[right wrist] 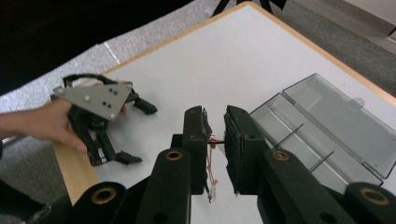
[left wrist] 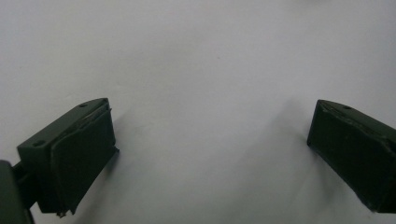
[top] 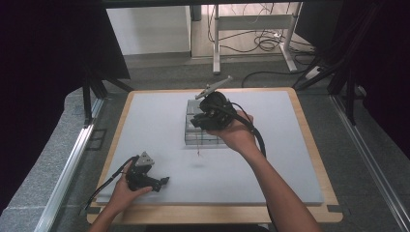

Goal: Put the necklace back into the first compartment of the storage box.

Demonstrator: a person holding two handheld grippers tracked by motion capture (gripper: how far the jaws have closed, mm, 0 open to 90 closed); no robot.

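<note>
Pinching a thin item (right wrist: 212, 168), hard to identify, right tool (right wrist: 215, 140)

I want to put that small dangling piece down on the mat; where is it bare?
Bare mat runs between the left gripper and the clear plastic case, and on the wide strip right of the forearm toward the wooden edge. It is crowded under the right gripper, at the case.

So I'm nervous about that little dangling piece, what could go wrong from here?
The right gripper pinches only the top of the thin wire piece, so it could slip or swing loose. The open clear case lies close beside it and could be knocked. The left gripper rests apart, open, giving no support.
</note>
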